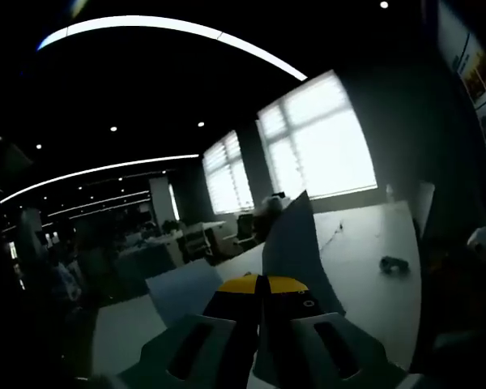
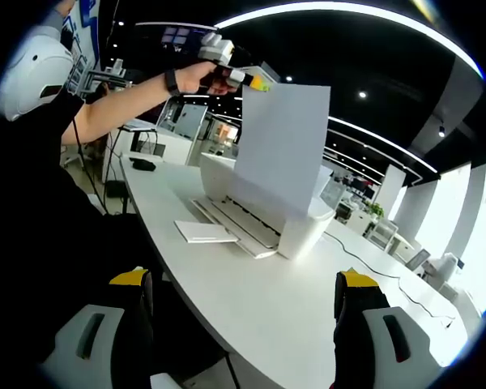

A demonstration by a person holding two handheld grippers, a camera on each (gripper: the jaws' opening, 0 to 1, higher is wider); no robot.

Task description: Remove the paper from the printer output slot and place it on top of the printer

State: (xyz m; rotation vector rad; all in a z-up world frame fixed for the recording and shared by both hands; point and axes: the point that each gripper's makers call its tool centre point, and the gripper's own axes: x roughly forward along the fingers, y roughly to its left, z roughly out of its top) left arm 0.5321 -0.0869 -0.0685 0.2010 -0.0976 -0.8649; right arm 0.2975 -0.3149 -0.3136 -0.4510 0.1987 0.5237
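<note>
Right gripper view: I am seeing the left tool (image 2: 259,83) from outside, held up in a person's hand (image 2: 196,77) with a dark wristband, its yellow-tipped jaws clenched on the top corner of the thin white rectangular sheet of paper (image 2: 282,146). The sheet is hanging flat and upright, clear of the output slot, its lower edge just above the rounded white plastic printer (image 2: 304,231). The printer's flat tray is folded out toward the surface edge. My right tool (image 2: 245,296) is standing released, jaws wide apart, yellow pads showing, nothing between them, low over the near rim of the surface.

Left gripper view: I am looking along the left tool (image 1: 262,285) itself; jaws are pressed together with the paper (image 1: 296,243) pinched between them. Backlit here, the sheet is reading grey-blue and curling away on both sides. A small dark object (image 1: 394,264), too small to identify, is lying on the surface.

Surface: long smooth white surface (image 2: 251,300) with a curved edge; a thin cable (image 2: 389,279) is trailing across it past the printer.

Room: dark ceiling, curved light strips (image 1: 178,28), bright blinded windows (image 1: 316,138), further desks and chairs behind.
</note>
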